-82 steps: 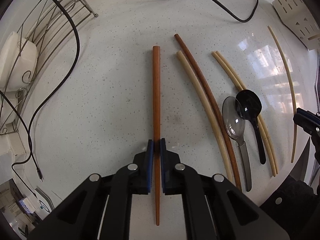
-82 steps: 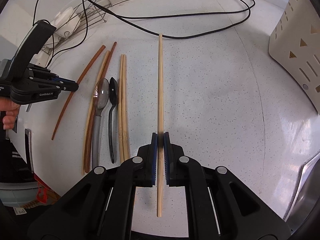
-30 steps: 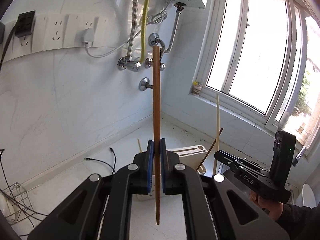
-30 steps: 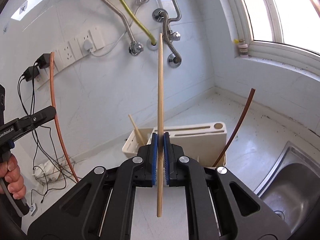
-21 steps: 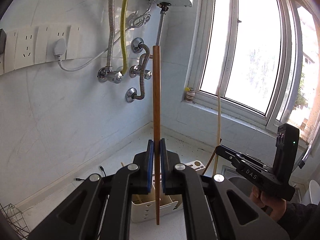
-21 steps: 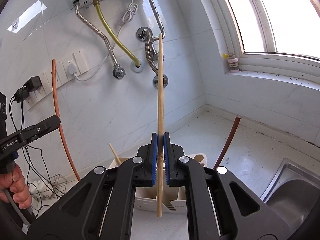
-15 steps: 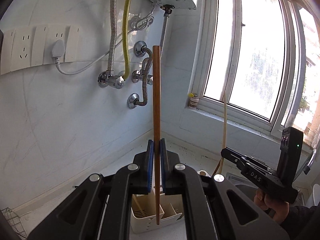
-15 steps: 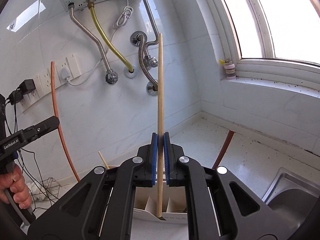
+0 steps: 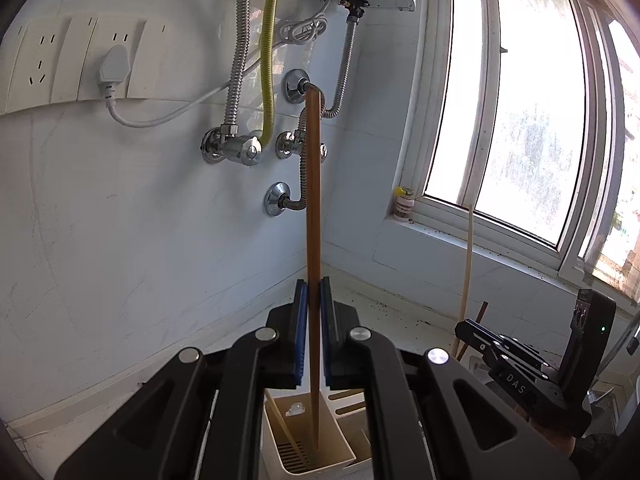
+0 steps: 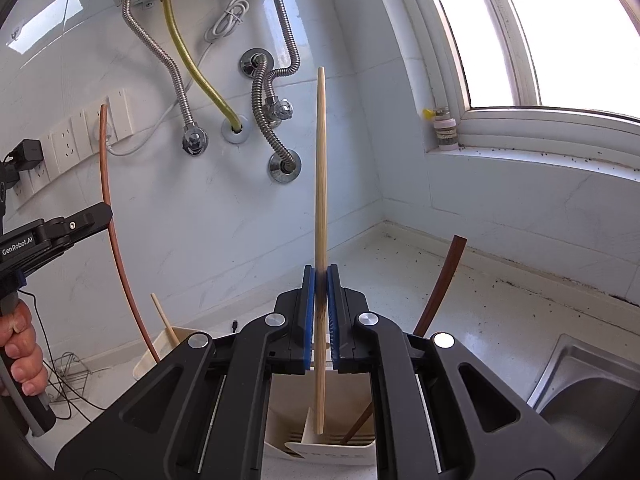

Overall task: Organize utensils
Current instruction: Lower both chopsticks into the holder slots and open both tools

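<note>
While both sets of fingers clamp the brown chopstick (image 9: 313, 208) and pale chopstick (image 10: 321, 184), we should lower each upright into the caddy (image 9: 340, 460).

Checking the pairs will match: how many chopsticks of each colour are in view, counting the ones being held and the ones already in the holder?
Pale chopsticks: 2 (one in the right gripper, one in the holder)
Reddish-brown chopstick: 1 (in the left gripper)
Dark brown chopstick: 1 (in the holder)
Total: 4
</note>
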Demonstrator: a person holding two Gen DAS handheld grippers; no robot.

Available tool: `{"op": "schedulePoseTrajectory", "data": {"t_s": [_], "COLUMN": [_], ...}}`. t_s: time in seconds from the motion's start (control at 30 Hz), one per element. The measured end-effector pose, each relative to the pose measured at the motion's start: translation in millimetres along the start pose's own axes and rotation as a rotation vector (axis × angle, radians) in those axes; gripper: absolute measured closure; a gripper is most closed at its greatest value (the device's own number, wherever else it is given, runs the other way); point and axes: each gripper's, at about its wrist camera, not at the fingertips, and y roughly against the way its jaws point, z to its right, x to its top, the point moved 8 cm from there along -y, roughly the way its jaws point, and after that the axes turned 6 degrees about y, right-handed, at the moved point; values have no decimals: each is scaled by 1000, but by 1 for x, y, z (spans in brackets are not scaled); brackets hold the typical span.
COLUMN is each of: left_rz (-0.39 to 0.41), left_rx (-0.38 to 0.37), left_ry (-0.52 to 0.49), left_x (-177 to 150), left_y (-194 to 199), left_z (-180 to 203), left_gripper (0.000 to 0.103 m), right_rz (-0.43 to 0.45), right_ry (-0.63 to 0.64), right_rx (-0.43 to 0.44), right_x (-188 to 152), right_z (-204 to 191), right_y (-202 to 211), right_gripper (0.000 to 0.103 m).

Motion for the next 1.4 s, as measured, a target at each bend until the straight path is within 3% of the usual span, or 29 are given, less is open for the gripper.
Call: {"op": "schedulePoseTrajectory", "data": {"t_s": [0.4, 1.07, 1.13, 1.17, 1.2, 1.4], "left_rz": [-10, 12, 11, 11, 13, 28], "left_rx": [48, 33, 32, 30, 31, 33], "left_ry": [-6, -7, 0, 2, 3, 0], "left_x": [-21, -26, -26, -26, -26, -23], "left_y": [-8, 8, 9, 11, 12, 24], "left_z": [-9, -2, -3, -3, -3, -1], "left_gripper": [97, 97, 97, 97, 97, 96], "right_rz": [37, 33, 41, 46, 58, 75], "right_ry": [-22, 41, 57, 57, 60, 62], "right_rx": [3, 12, 0, 0, -7, -10], "right_x": [-13, -28, -26, -25, -23, -16], "right_z": [8, 3, 0, -1, -1, -1], "right_y": [-6, -2, 2, 5, 8, 17], "right_gripper": [97, 96, 88, 70, 66, 66]}}
